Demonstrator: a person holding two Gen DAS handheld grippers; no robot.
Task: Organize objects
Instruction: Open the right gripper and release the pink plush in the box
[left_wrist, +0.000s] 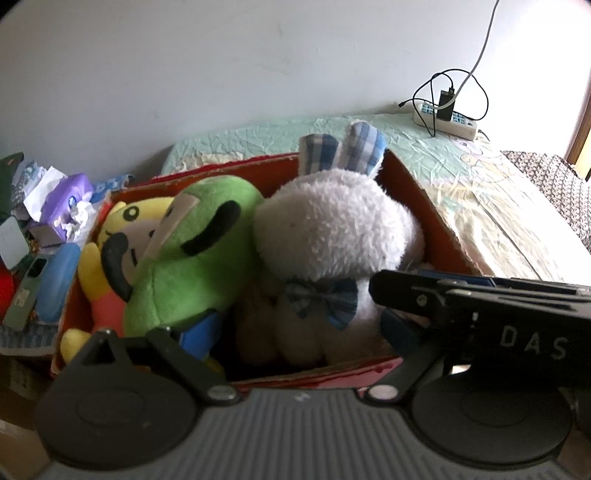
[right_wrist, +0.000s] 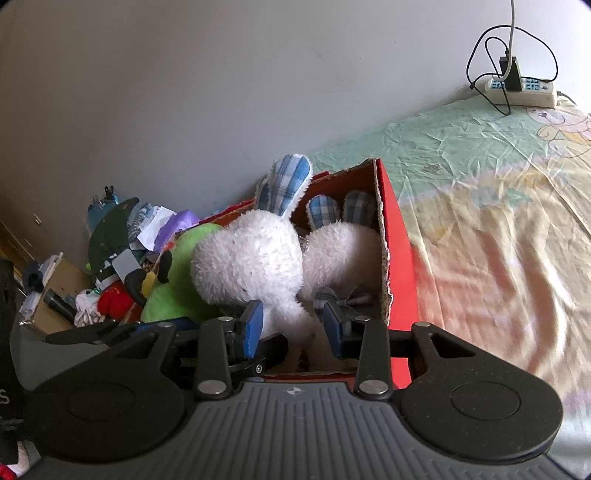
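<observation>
- The right claw (right_wrist: 291, 328) is open around the body of a white rabbit toy (right_wrist: 251, 266) in the red box (right_wrist: 400, 266).
- The left claw (left_wrist: 295, 332): I cannot tell its state.

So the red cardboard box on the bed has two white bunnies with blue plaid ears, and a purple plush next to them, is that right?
Not quite: the plush beside the bunnies is green, not purple, as the left wrist view shows. The rest holds: the red cardboard box sits on the bed, and the right wrist view shows two white bunnies with blue plaid ears inside it.
</observation>
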